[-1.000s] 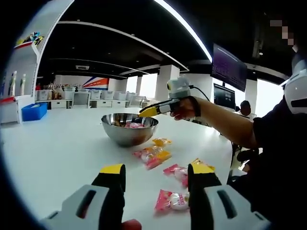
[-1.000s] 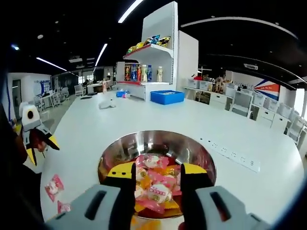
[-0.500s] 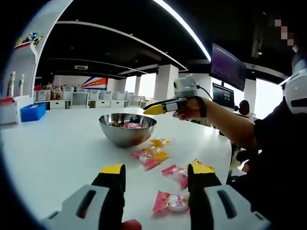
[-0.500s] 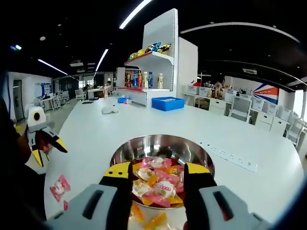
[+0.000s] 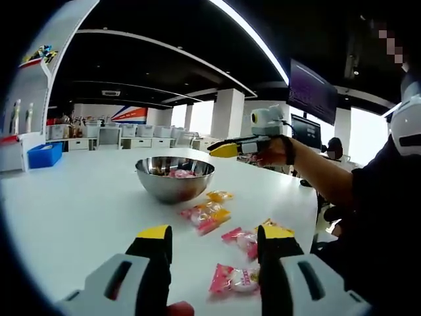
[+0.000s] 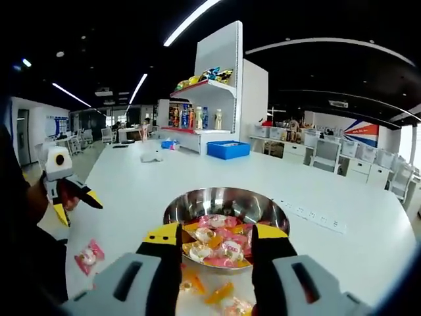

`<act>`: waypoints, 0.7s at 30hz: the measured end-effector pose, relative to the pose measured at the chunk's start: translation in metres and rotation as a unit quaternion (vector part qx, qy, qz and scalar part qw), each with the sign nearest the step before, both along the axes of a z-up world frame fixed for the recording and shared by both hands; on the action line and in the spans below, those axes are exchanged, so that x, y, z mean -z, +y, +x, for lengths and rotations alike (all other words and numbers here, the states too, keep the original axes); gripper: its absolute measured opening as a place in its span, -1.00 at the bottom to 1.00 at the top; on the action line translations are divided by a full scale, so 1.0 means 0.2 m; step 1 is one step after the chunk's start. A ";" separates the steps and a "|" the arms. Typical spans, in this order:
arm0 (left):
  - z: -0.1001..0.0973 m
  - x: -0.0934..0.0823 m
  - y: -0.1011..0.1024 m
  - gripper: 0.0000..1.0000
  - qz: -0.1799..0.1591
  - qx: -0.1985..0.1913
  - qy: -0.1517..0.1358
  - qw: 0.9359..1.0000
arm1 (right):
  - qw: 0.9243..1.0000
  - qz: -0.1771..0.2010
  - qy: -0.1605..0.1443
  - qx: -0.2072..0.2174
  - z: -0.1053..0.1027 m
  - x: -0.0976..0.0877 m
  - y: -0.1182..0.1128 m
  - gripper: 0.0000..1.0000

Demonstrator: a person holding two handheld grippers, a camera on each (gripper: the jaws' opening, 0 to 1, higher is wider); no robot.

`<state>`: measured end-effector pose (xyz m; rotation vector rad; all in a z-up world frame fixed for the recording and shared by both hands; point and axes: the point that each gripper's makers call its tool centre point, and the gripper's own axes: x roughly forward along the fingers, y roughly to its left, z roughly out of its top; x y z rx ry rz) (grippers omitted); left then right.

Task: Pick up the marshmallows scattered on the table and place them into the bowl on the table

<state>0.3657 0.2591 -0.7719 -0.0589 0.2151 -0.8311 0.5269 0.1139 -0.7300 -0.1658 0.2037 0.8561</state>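
On the table [image 5: 79,210], wrapped marshmallows [image 5: 209,214] bear no legible print.

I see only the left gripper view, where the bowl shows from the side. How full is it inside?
Observer: The right gripper view looks down into the bowl. A heap of wrapped marshmallows, pink and orange, covers its bottom.
Operator: Does the right gripper hold one now?
Observer: No. The right gripper points at the bowl with its jaws apart and nothing between them.
Operator: Is anything else near the bowl on the table?
Observer: Yes, a row of sockets is set in the table, on the right of the bowl in that view.
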 end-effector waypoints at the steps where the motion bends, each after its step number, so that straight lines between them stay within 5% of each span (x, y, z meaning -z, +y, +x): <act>1: 0.00 0.00 0.00 0.04 0.000 0.000 0.000 1.000 | 1.000 0.002 0.001 0.002 -0.01 0.01 -0.01 -0.16; 21: -0.01 0.00 -0.01 0.04 -0.001 0.000 0.001 1.000 | 0.997 0.073 0.018 0.017 -0.23 0.11 -0.12 0.01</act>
